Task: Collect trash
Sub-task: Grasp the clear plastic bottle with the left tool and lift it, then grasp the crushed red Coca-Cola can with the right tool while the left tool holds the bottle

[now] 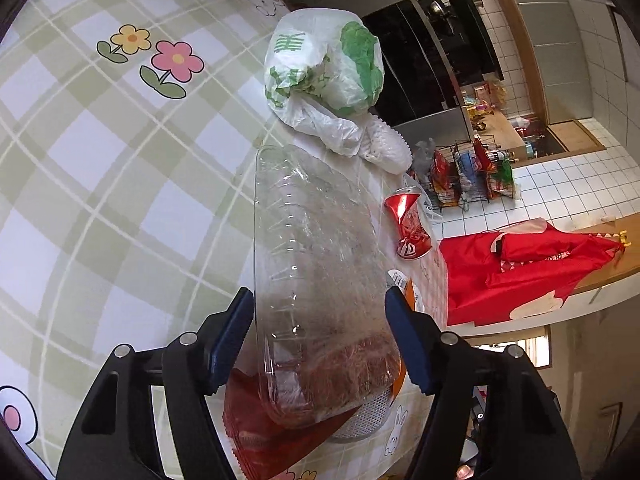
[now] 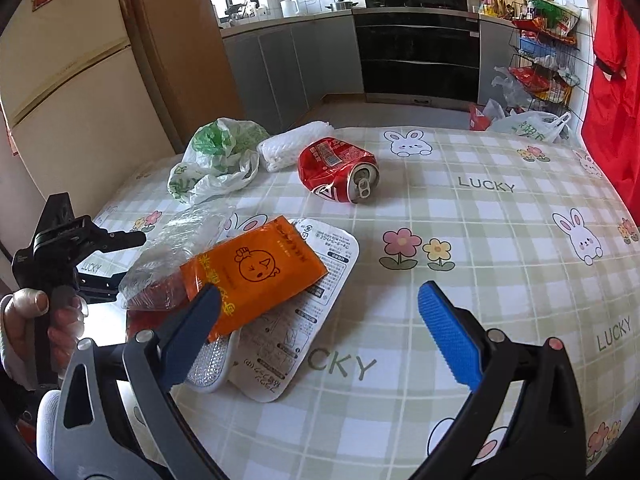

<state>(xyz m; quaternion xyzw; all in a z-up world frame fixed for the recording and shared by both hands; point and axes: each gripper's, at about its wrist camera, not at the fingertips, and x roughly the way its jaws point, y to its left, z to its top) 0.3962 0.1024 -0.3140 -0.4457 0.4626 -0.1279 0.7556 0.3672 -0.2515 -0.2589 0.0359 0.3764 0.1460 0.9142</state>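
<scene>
Nearest in the left wrist view: left gripper (image 1: 319, 294), jaws partly open, blue pads (image 1: 234, 332) set right at the two sides of a clear plastic box (image 1: 316, 240); no telling whether pressing on it or only beside it. Box crumpled, lying lengthwise away from the camera, resting on a red wrapper (image 1: 260, 440) and a white tray (image 1: 372, 416) with a silvery patch. In the right wrist view, a hand (image 2: 36, 320) wrapped around the left gripper's handle at the left edge. Right gripper (image 2: 320, 290) spread wide above the checked tablecloth (image 2: 460, 240), nothing between its fingers, holding nothing; its left finger (image 2: 192, 332) in front of the corner of an orange packet (image 2: 260, 272). Orange packet on top of the white tray, printed label face up, touching the clear box at its left. Further back on the table, apart from that pile: a crushed red can (image 2: 340, 170) on its side, opening toward the camera. Just behind and left of the can, a white foam net (image 2: 292, 146), and touching that, a crumpled green-and-white plastic bag (image 2: 216, 156) near the table's far left edge. Beyond the table: a cream fridge (image 2: 68, 80) at left, grey cabinets and a black oven (image 2: 416, 40) along the far wall, a wire rack (image 2: 540, 60) full of packets, a red cloth (image 2: 612, 100) hanging at right.
</scene>
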